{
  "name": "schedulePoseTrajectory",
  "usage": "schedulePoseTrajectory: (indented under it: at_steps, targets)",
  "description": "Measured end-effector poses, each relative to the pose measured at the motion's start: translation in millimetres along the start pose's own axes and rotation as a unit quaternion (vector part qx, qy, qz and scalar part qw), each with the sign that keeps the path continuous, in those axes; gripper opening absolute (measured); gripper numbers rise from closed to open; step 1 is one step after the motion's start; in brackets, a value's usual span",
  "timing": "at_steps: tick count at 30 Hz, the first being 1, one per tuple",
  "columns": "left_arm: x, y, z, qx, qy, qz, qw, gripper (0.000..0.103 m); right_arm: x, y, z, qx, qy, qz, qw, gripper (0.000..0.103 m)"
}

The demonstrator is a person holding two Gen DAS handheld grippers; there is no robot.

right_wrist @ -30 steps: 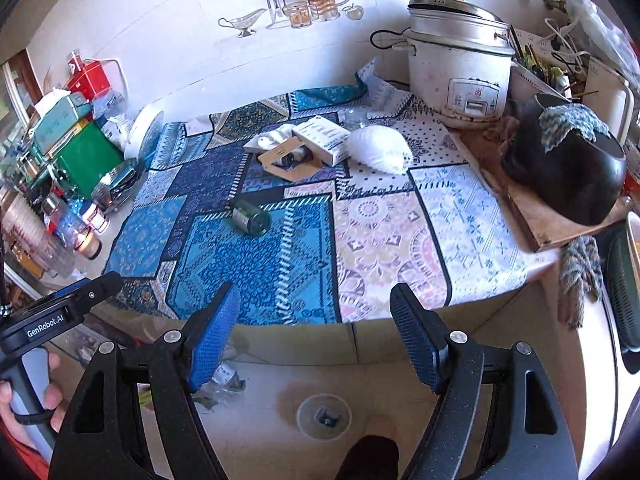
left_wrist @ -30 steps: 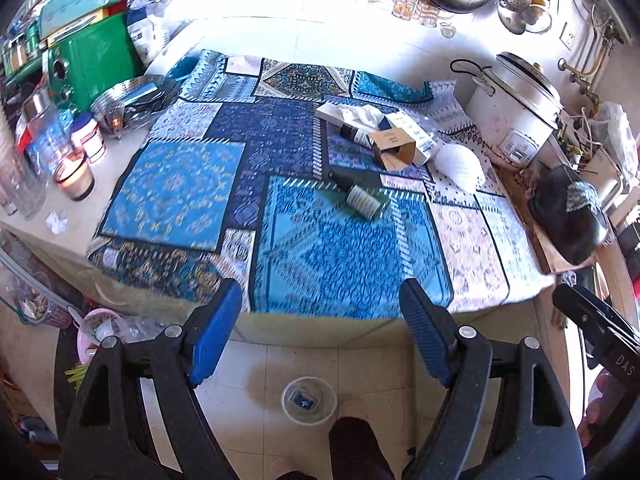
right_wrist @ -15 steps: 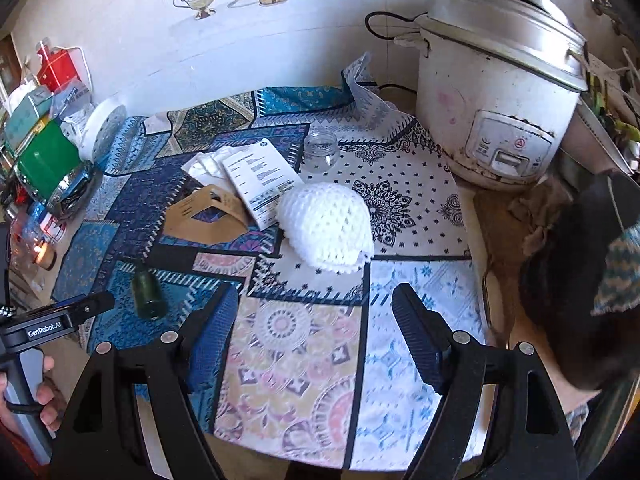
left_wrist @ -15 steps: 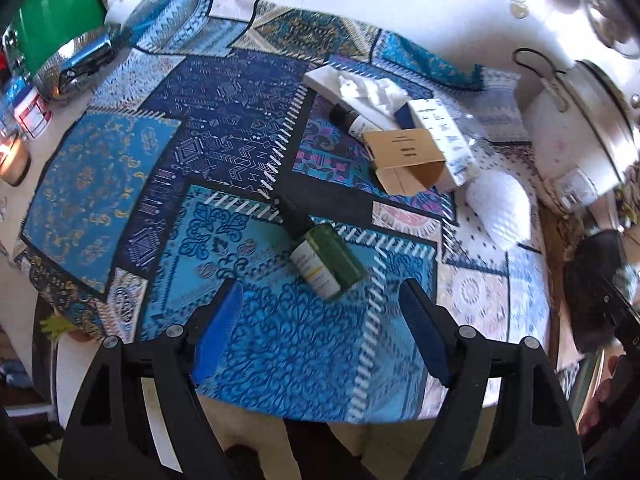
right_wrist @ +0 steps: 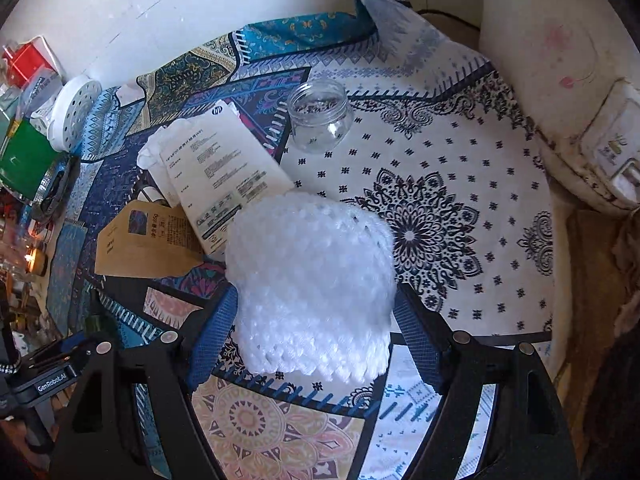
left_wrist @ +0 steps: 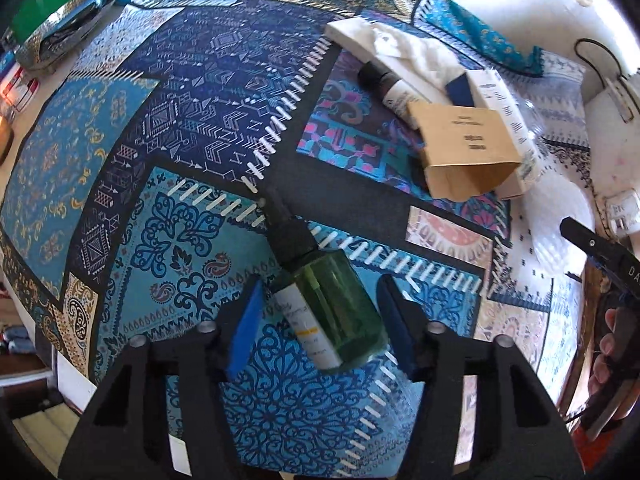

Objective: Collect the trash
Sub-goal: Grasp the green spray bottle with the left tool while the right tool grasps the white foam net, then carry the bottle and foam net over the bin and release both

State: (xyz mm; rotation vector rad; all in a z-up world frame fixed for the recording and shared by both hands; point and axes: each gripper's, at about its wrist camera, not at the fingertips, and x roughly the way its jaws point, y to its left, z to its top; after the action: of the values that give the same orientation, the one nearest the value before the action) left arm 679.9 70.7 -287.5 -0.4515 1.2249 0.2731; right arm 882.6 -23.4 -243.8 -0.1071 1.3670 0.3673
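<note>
A green dropper bottle with a black cap lies on the patterned cloth. My left gripper is open, its blue pads on either side of the bottle's body, apart from it. A white foam net lies on the cloth. My right gripper is open around the net's near end; its pads stand at the net's sides. A brown carton, a white box, a small brown bottle and an empty clear jar lie behind.
A white rice cooker stands at the right. A green box and a metal dish sit at the cloth's left edge. The left gripper's body shows at the lower left of the right wrist view.
Both grippers have moved forward and down over the table. The left one now straddles the green bottle; the right one now straddles the foam net. Both stay open.
</note>
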Motion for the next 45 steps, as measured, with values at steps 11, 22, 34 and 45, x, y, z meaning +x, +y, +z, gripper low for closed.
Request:
schedulePoseTrajectory:
  at_steps: [11,22,34,45]
  targets:
    - [0,-1,-2,0.014,-0.021,0.014,0.9996,0.041,9,17,-21,-0.017,-0.010,0.006,1.000,0.042]
    - [-67,8,-27,0.047,-0.085,-0.022,0.9950,0.041,-65,42,-53,-0.020,-0.081,-0.013,0.996,0.037]
    - [-157,92,-120,0.129,-0.142,-0.066,0.9793,0.041,-125,150,-168,-0.011,-0.155,-0.045,0.987,0.037]
    - [-189,171,-205,0.173,-0.123,-0.080,0.9739,0.041,-121,232,-268,0.006,-0.142,-0.032,0.989,0.037]
